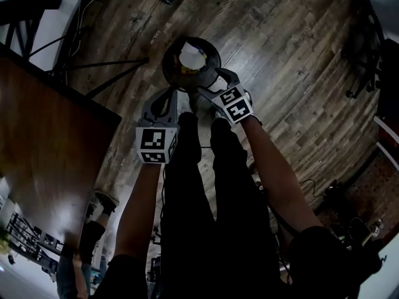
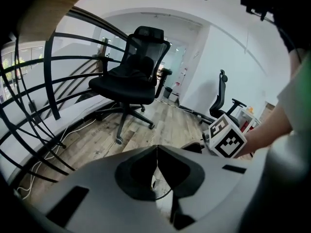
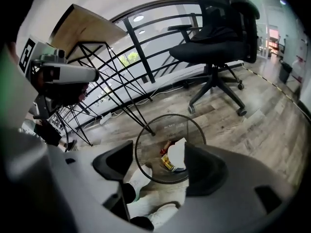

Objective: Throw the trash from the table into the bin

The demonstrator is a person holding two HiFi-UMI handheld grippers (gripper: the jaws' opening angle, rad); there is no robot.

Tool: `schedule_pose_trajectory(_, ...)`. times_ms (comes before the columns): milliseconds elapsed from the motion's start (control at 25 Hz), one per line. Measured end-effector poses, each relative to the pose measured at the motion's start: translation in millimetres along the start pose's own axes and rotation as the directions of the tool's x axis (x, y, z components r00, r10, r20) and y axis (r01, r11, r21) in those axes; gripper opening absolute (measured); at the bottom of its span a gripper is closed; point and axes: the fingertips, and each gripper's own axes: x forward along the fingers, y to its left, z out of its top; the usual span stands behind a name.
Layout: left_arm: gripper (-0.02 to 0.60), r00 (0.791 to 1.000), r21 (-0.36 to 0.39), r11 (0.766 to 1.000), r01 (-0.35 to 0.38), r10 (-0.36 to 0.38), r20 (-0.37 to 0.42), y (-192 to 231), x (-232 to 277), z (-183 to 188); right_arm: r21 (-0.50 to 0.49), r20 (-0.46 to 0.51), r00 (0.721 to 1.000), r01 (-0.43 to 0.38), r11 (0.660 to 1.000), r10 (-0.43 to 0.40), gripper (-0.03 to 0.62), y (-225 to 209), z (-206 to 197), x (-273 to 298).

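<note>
A round black wire bin (image 1: 214, 53) stands on the wood floor just ahead of my feet. Inside it lie white crumpled paper (image 1: 191, 58) and a yellow-and-red wrapper (image 3: 168, 162). My right gripper (image 1: 207, 87) hangs over the bin's near rim (image 3: 165, 116), open, with nothing between its jaws; the white paper (image 3: 178, 152) shows through the gap, down in the bin. My left gripper (image 1: 168, 94) is beside it to the left, just outside the bin. In the left gripper view the left gripper (image 2: 157, 152) is shut and empty.
The dark wooden table (image 1: 43, 142) with black metal legs is at the left. A black office chair (image 3: 218, 38) stands beyond the bin, by a curved black railing (image 2: 48, 81). My white shoe (image 3: 138, 178) is close to the bin's near side.
</note>
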Motion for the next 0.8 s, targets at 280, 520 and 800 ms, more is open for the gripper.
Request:
schedule_pose_trajectory(280, 0.012, 0.999, 0.018, 1.0, 0.006, -0.007, 0.034, -29, -39, 70, 0.013, 0.037, 0.999, -0.016, 1.0, 0.015, 0.098, 21, 48, -70)
schedule_pose_trajectory(520, 0.013, 0.997, 0.042, 0.999, 0.0, -0.003, 0.083, -47, -79, 137, 0.022, 0.083, 0.996, -0.034, 0.999, 0.032, 0.035, 40, 92, -137)
schedule_pose_trajectory(800, 0.012, 0.992, 0.034, 0.999, -0.006, 0.002, 0.124, -79, -123, 184, -0.005, 0.176, 0.984, -0.043, 0.999, 0.043, 0.034, 66, 139, -214)
